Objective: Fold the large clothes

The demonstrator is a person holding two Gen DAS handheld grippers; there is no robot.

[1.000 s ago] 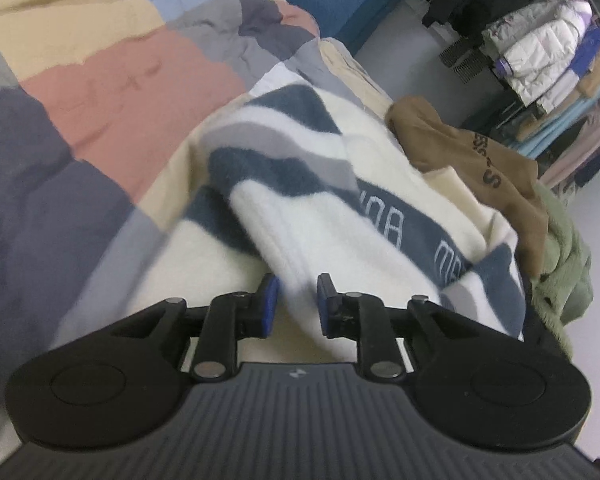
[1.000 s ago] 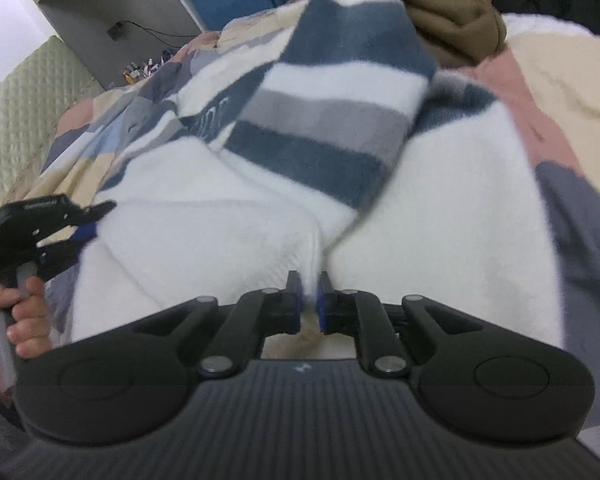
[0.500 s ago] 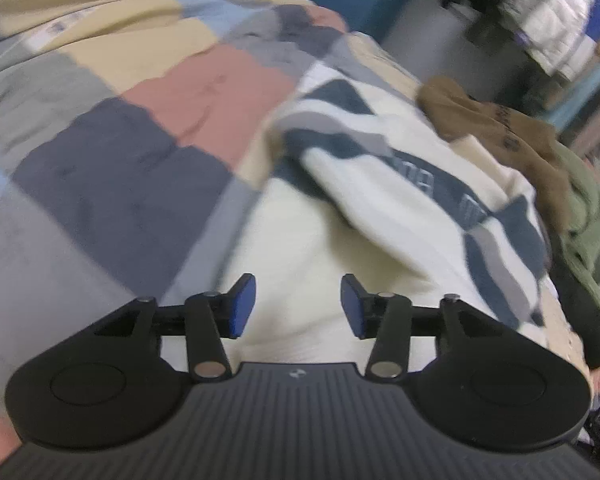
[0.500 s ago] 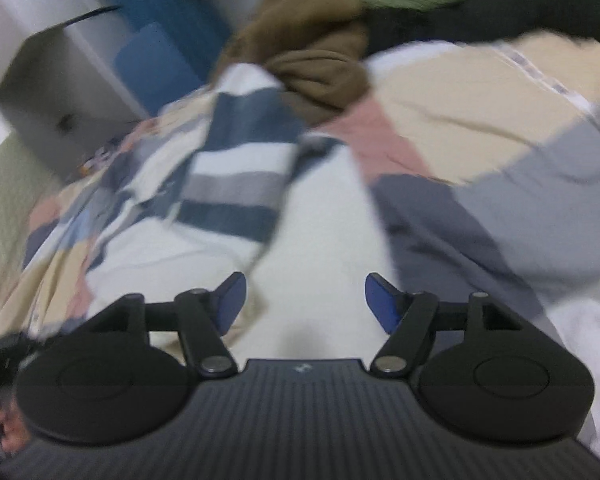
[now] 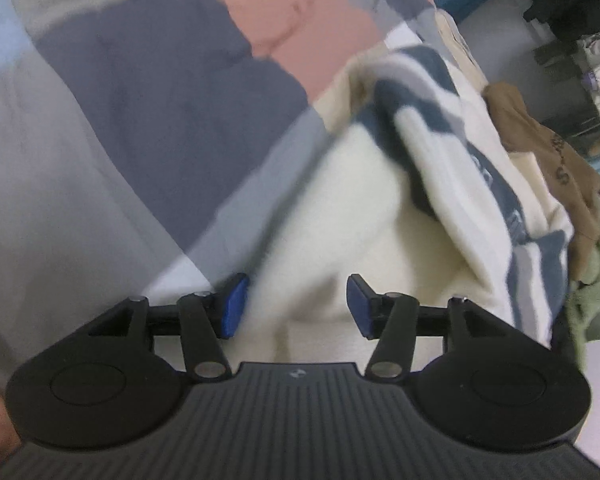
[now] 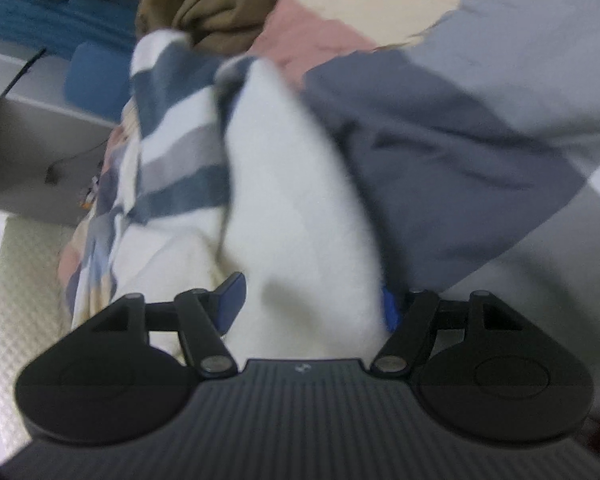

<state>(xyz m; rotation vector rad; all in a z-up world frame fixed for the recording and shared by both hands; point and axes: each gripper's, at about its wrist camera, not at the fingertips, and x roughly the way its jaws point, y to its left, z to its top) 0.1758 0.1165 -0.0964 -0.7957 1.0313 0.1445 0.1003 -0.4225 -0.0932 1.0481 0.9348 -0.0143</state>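
A cream fleece garment with navy and grey stripes (image 5: pixel 451 184) lies folded over itself on a patchwork bedspread (image 5: pixel 148 92). My left gripper (image 5: pixel 296 306) is open, its blue pads either side of the cream hem, close above the cloth. In the right wrist view the same garment (image 6: pixel 292 200) fills the middle. My right gripper (image 6: pixel 313 304) is open wide over a cream fold, and the cloth partly hides the right pad (image 6: pixel 388 308). Neither gripper holds anything.
A brown garment (image 5: pixel 547 152) and a green one (image 5: pixel 595 280) lie beyond the striped garment near the bed edge. The brown garment (image 6: pixel 220 4) also shows in the right wrist view. A clothes rack (image 5: pixel 587 40) stands across the floor. A blue seat (image 6: pixel 96 80) and grey shelf are at left.
Both grippers, shut on the garment a second ago, have opened and let it go. Both have since dropped closer to the cream cloth and the views have swung round.
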